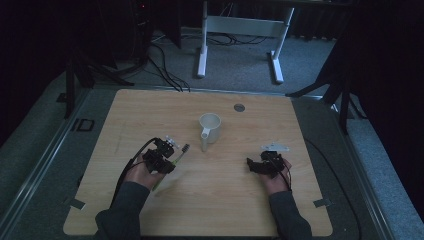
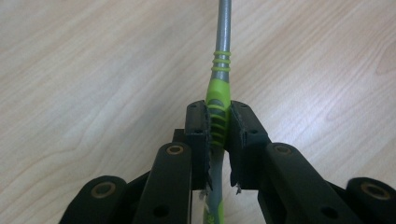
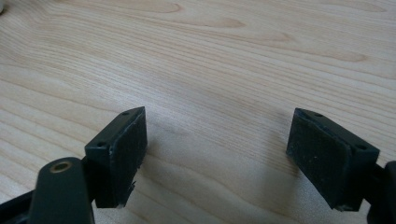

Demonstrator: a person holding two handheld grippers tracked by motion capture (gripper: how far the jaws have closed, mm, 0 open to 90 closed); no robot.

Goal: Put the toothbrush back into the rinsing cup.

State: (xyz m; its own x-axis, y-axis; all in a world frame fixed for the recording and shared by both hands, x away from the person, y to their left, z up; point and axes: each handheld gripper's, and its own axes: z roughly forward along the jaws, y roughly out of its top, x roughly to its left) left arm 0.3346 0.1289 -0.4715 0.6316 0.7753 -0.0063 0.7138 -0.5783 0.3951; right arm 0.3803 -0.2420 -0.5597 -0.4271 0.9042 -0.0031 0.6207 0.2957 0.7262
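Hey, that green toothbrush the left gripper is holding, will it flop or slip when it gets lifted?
Probably stiff: the toothbrush runs straight past the left gripper. Slipping seems unlikely, since the jaws close on its ribbed green grip. It looks thin and likely light, though the long end beyond the jaws might pivot a little.

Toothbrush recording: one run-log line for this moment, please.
left tongs: shut on toothbrush handle | right tongs: open, over bare table | cup: upright, untouched

High view dim, dark edges; gripper views bright, sharp.
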